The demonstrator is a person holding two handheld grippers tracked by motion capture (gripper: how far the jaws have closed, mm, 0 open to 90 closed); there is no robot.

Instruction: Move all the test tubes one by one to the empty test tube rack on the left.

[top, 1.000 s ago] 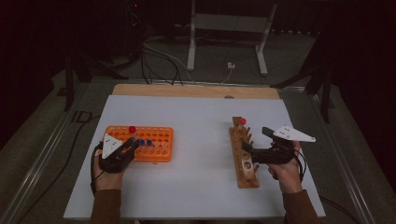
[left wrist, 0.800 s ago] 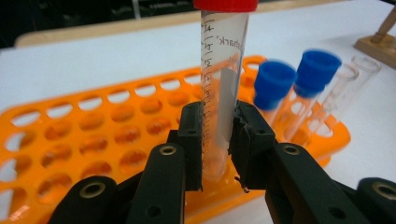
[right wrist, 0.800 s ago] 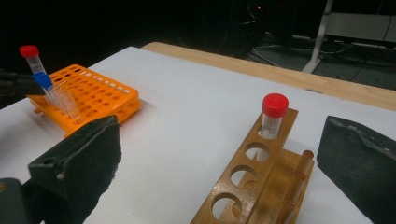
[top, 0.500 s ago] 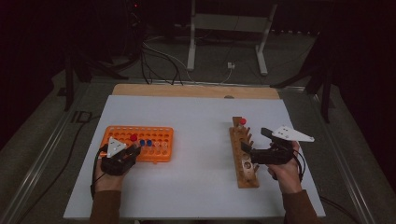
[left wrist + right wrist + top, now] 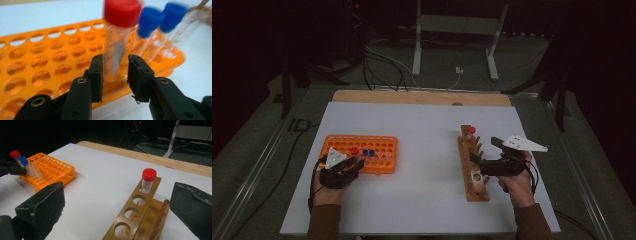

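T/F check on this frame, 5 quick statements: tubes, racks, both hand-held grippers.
1. A red-capped tube stands between the left hand-held gripper pads. True; the jaws have just been opening, with a gap beside the tube.
2. The orange rack holds three blue-capped tubes. False: two blue-capped tubes stand there.
3. The wooden rack holds one red-capped tube at its far end. True.
4. The right hand-held gripper is clamped on a tube. False: its jaws stand wide apart with nothing gripped.
5. Both racks sit on a green tabletop. False: the tabletop is white.
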